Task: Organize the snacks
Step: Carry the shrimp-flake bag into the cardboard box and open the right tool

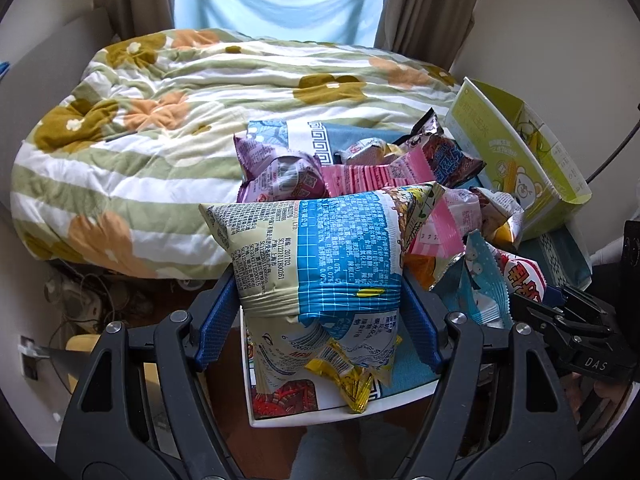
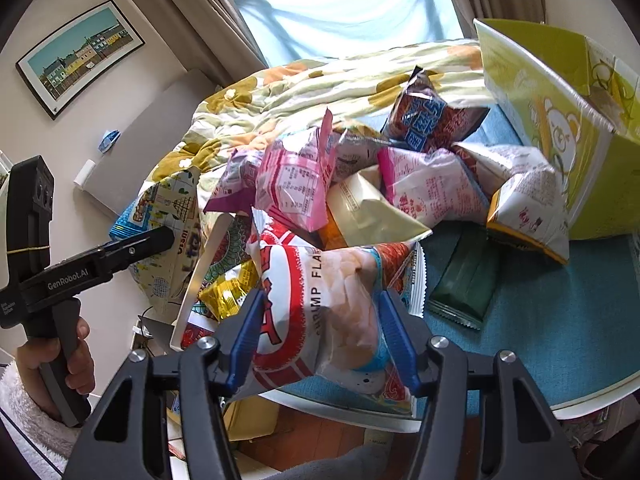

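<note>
Blue pads of the left hand-held gripper (image 1: 320, 300) clench a blue-and-cream snack bag (image 1: 316, 248). Only the right view shows the right hand-held gripper (image 2: 320, 340) grasping a shrimp-flavour bag (image 2: 332, 312) above the tabletop (image 2: 560, 340).

Both grippers: black linkage arms, silver pivot screws, ribbed blue pads (image 1: 420, 320); left gripper (image 2: 160, 240) marked "GenRobot.AI"; fluffy white sleeve (image 2: 24, 412) below its handle

Heaped on table (image 2: 560, 340): snack bags (image 2: 304, 184); box (image 2: 560, 120) at right, bed (image 1: 160, 120) behind, flat packet (image 2: 464, 280) before box.
</note>
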Tool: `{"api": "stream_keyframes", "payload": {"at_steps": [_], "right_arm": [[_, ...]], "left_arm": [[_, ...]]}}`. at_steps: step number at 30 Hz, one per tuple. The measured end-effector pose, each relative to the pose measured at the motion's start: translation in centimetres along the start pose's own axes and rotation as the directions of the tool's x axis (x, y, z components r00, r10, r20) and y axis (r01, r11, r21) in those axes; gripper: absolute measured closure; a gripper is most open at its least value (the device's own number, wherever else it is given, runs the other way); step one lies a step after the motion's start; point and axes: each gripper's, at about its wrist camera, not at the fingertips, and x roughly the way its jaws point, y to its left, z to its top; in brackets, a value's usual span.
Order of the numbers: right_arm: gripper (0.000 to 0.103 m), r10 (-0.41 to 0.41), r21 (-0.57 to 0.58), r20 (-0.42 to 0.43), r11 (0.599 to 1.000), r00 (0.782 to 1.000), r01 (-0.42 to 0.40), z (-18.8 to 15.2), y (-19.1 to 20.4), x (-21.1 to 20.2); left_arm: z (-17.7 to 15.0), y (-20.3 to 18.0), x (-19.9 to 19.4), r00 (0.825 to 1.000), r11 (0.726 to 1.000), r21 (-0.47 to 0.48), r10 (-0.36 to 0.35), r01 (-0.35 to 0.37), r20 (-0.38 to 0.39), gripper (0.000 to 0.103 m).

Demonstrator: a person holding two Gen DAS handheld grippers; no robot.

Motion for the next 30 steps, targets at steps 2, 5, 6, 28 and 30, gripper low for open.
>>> {"api": "stream_keyframes", "payload": {"at_steps": [2,5,6,28,30], "right_arm": [[0.049,-0.007,-0.004,0.032,1.000,0.999,0.007,0.9,0.2,-1.6],[0.049,-0.021,-0.019,0.088,1.000,0.996,0.023,2.7,0.3,-4.2],[0.049,-0.025,-0.021,0.107,0.999,0.994,0.028,3.4,0.0,-5.1],[0.049,-0.103,-0.063,0.251,0.990,0.963,0.123,22.1,-20.1,-14.6],[0.049,-0.104,-0.052,0.240,0.991,0.965,0.120,23.4,-22.2,-14.4]], "left_arm": [[1.4,-0.9,-0.9,0.999,1.000,0.015,-0.007,0.007,0.033,0.031],[3.8,-3.0,-2.2,0.997,0.999,0.032,-0.016,0.014,0.080,0.031],[4.7,-3.8,-2.5,0.995,0.999,0.038,-0.020,0.017,0.093,0.031],[23.2,-33.1,10.6,0.993,0.993,0.119,-0.032,0.019,0.113,0.030],[24.0,-34.9,12.9,0.997,0.992,0.122,-0.021,0.011,0.080,0.030]]}}
